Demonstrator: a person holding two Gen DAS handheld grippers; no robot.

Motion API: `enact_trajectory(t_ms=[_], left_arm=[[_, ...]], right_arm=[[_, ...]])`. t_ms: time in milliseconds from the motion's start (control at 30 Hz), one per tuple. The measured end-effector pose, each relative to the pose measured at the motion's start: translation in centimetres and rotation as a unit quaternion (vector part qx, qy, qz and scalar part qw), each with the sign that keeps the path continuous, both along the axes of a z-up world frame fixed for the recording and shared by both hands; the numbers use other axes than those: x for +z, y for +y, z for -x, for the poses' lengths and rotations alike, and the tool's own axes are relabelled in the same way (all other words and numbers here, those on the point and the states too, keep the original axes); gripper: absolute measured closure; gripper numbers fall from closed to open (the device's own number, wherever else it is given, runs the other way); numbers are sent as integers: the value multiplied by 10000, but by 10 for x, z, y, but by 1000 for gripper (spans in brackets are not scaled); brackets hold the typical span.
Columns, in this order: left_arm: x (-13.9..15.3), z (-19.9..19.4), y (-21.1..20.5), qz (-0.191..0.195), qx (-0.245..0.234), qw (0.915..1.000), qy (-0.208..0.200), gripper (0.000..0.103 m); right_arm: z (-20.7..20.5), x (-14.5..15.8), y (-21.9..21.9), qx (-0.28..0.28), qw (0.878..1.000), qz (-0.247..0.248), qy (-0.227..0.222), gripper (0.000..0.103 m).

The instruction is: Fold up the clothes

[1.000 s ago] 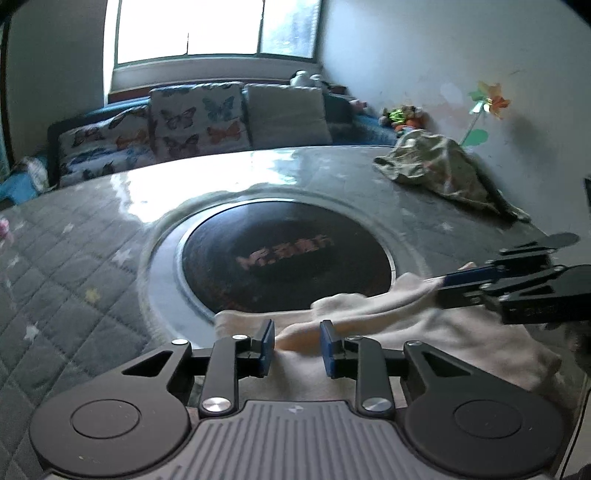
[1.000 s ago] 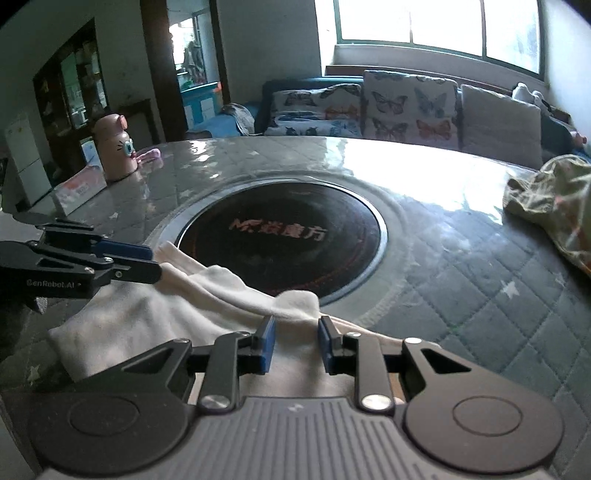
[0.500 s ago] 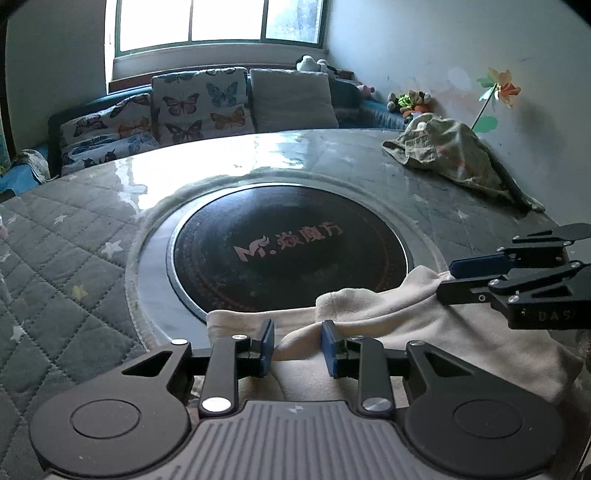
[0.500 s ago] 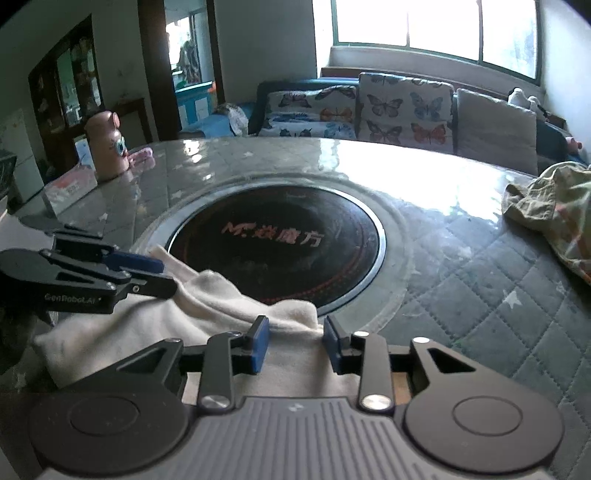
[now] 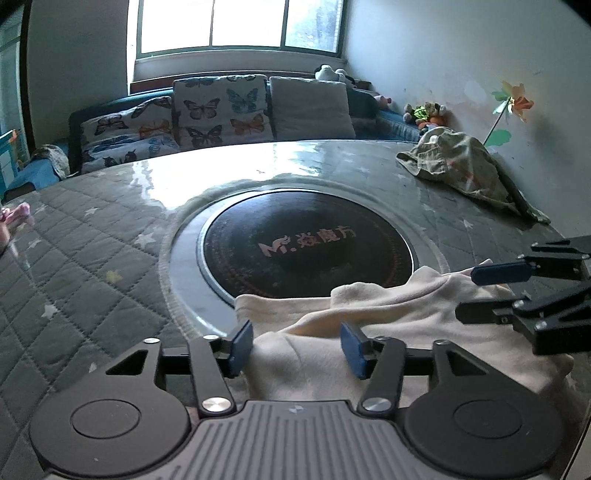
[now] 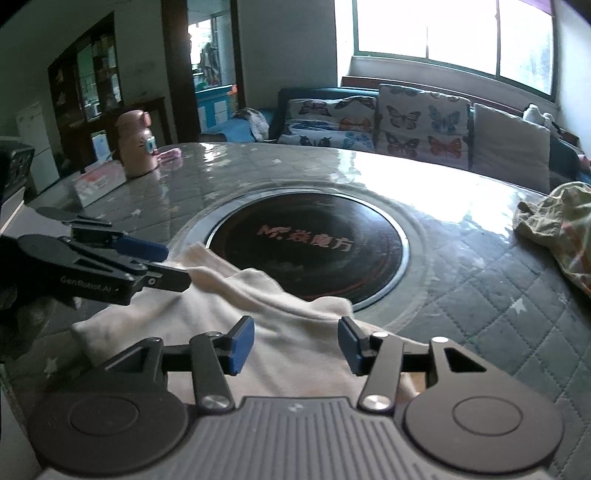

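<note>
A cream garment lies rumpled at the quilted bench's near edge, between both opening tools, unpinched. A sofa is seen beyond.

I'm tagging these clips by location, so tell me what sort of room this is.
Most likely a home living room. A sofa with butterfly cushions sits under a window, soft toys lie along the wall, and the quilted round table has a built-in hotplate.
</note>
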State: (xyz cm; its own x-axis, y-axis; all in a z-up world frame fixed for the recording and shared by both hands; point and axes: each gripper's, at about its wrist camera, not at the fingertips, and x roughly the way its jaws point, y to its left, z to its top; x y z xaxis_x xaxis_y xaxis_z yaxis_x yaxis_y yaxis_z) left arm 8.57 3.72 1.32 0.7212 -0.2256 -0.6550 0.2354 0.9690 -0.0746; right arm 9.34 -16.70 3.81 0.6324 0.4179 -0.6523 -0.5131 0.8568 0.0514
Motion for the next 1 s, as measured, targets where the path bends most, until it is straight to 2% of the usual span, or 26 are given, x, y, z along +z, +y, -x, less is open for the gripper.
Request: enact_trajectory(t_ms=[167,333,533,700,867,1000], left_arm=[[4,11,8,-8,171,9998,-114,21],[10,23,21,66,355,9989,-300,1],[19,33,29,41,470,9980,-419,0],[22,36,40,113,778,9963,-355,0],[22,39,61,524,1170,9917,-114,0],[19,43,69,777,1296,9885,58,0]], right_arm=[[14,1,14,249,9997,32,-9,42],[27,4,30,527,9986,86,-53,40],[45,7,52,995,9948,193,-122,36],[60,8,72,1376,9897,312,-225,35],[75,6,95,1826,9806,574,-416,36],[85,2,110,2088,9730,801,-567,40]])
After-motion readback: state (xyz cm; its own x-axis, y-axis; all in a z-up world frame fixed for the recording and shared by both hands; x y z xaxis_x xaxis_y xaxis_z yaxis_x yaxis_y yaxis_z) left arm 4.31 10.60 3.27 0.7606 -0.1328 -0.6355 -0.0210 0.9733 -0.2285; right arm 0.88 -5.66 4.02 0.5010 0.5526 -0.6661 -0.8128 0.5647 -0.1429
